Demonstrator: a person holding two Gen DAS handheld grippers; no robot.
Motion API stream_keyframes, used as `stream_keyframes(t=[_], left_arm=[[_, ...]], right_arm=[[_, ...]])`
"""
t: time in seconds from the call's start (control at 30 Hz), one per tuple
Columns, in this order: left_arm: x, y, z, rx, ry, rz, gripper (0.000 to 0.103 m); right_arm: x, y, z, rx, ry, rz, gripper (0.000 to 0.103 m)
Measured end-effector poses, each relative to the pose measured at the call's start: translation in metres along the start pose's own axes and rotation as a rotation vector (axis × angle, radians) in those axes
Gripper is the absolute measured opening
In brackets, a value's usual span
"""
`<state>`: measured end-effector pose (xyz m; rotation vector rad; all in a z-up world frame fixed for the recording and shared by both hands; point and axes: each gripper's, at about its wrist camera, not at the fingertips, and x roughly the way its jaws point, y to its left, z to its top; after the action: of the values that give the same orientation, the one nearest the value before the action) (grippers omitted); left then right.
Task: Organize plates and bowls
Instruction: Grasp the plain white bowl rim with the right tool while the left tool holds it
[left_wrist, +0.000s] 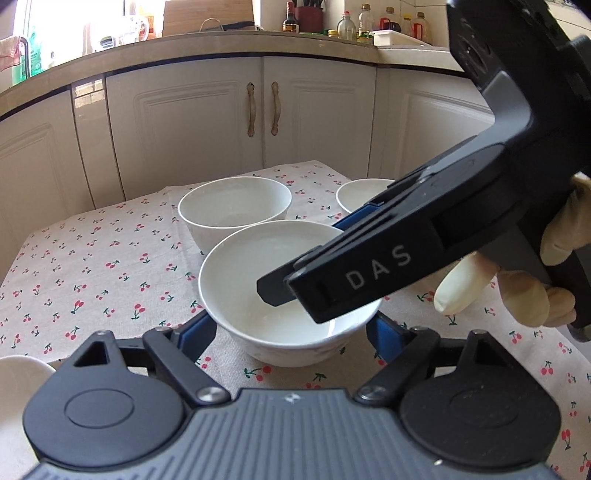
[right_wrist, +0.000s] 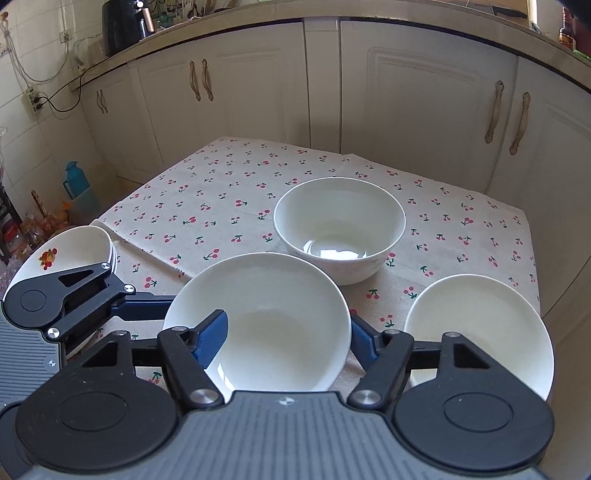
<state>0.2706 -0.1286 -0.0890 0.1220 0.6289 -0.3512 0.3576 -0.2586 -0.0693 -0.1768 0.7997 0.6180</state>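
Far left, table edge: a stack of shallow white plates (right_wrist: 70, 254), fruit decal on the top one, lying on the cherry-print tablecloth (right_wrist: 221, 206). The left gripper's body partly covers the stack in the right wrist view.

Left gripper (left_wrist: 286, 334): jaws spread wide, one blue-padded finger on each side of the near bowl (left_wrist: 258, 258). The bowl sits on the cloth between the fingers. Whether the pads touch its wall, I cannot tell; nothing is clamped.

Near bowl: white, empty, centre of the table, closest to both cameras.

Right gripper (right_wrist: 286, 338): jaws wide apart, straddling the near bowl's right-hand rim. Its left finger (right_wrist: 212, 341) dips inside the bowl, the other finger stays outside the wall. Not closed on the rim. In the left wrist view this gripper reaches in from the right, marked "DAS", held by a hand in a pale glove (left_wrist: 546, 280).

Behind the near bowl: a deeper white bowl (right_wrist: 340, 229), upright, empty, just apart from the near one.

Right of the near bowl: a third white bowl (right_wrist: 480, 332), empty, close to the table's right edge, partly hidden behind the right gripper.

Background: cream cabinet doors (right_wrist: 424, 110) with curved handles under a countertop.
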Motion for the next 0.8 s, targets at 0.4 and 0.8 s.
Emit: stream_keyframes(t=[0.4, 0.8], left_arm=[[-0.031, -0.001, -0.004, 0.040, 0.001, -0.047, 0.088], [-0.076, -0.008, -0.026, 0.084, 0.045, -0.139, 0.088]], right_arm=[[-0.035, 0.027, -0.007, 0.004, -0.017, -0.022, 0.075], [-0.079, 0.070, -0.043, 0.024, -0.020, -0.039, 0.075]])
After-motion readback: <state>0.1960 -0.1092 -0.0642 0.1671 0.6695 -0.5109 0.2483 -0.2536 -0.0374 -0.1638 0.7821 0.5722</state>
